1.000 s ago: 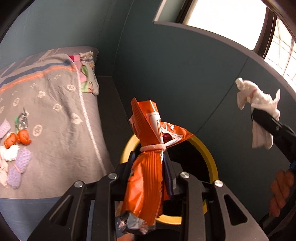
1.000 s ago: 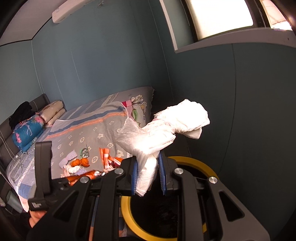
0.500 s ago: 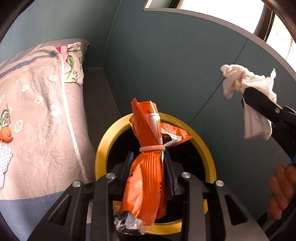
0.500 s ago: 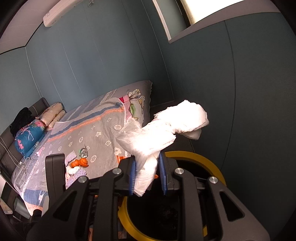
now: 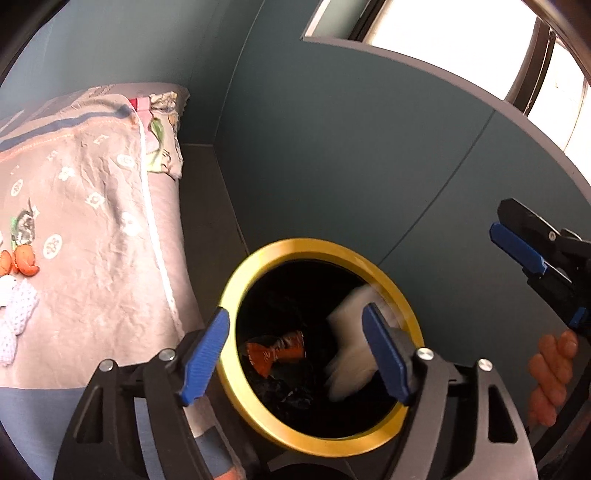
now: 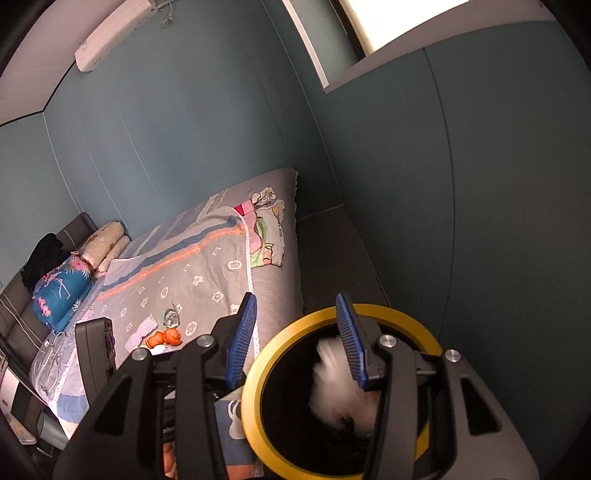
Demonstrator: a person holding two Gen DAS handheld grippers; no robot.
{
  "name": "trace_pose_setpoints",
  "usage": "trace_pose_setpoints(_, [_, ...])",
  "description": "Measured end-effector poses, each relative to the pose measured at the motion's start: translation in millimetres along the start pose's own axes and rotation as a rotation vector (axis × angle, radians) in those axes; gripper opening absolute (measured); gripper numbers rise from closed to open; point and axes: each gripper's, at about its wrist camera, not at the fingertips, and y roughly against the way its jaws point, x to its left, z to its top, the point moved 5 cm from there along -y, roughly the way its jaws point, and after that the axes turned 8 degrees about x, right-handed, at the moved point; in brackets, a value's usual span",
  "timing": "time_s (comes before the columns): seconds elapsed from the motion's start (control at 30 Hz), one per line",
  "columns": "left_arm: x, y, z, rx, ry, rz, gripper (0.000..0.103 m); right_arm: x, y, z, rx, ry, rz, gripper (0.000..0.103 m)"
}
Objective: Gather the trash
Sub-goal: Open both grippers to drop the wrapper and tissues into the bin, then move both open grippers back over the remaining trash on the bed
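Both grippers are hanging over the round black bin with a yellow rim (image 5: 369, 445), low in the frame. The left gripper (image 5: 295, 354) has just been opening; nothing is sitting between its blue pads, and the crumpled orange foil wrapper (image 5: 275, 352) is lying inside the bin. The right gripper (image 6: 295, 339) has likewise been opening, empty, while the white crumpled tissue (image 6: 332, 387) is blurring inside the bin. Further litter (image 6: 162, 338) is lying on the grey patterned bedspread (image 6: 207, 280) at left.

Teal panelled walls (image 6: 192, 122) enclose the room. A bright window (image 5: 461, 29) sits high on the right, and an air conditioner (image 6: 110, 35) hangs near the ceiling at far left. A bed (image 6: 207, 266) with a grey patterned cover fills the left, pillows (image 6: 103, 243) at its far end. Dark floor (image 6: 332, 251) runs alongside.
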Motion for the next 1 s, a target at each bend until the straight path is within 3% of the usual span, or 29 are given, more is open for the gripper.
trace_pose_setpoints(0.33, [30, 48, 1, -0.085, 0.000, 0.091, 0.083, 31, 12, 0, -0.016, 0.050, 0.016, 0.056])
trace_pose_setpoints(1.0, [119, 157, -10, -0.228, 0.062, 0.273, 0.091, 129, 9, -6, 0.008, 0.187, 0.084, 0.066])
